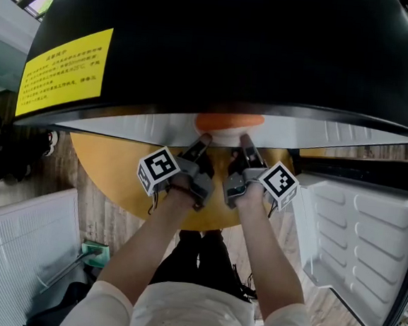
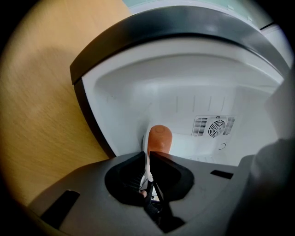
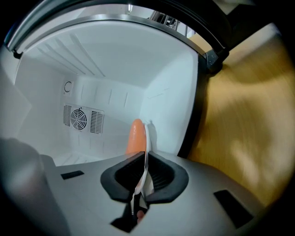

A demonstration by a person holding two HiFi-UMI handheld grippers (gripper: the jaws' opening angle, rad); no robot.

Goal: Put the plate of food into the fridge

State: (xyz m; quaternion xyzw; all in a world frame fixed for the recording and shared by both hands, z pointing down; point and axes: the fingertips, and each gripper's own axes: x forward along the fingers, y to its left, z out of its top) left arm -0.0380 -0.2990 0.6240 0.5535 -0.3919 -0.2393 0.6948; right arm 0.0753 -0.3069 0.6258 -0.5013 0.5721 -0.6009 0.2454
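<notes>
A white plate carrying an orange sausage sits at the mouth of the black fridge, half hidden under the fridge's top. My left gripper is shut on the plate's left rim, my right gripper is shut on its right rim. In the left gripper view the plate's edge runs between the jaws with the sausage beyond. In the right gripper view the rim is pinched the same way, the sausage just behind it inside the white fridge cavity.
The fridge door hangs open at the right. A round wooden table lies under the grippers. A fan grille is on the fridge's back wall. A white slatted panel stands at lower left.
</notes>
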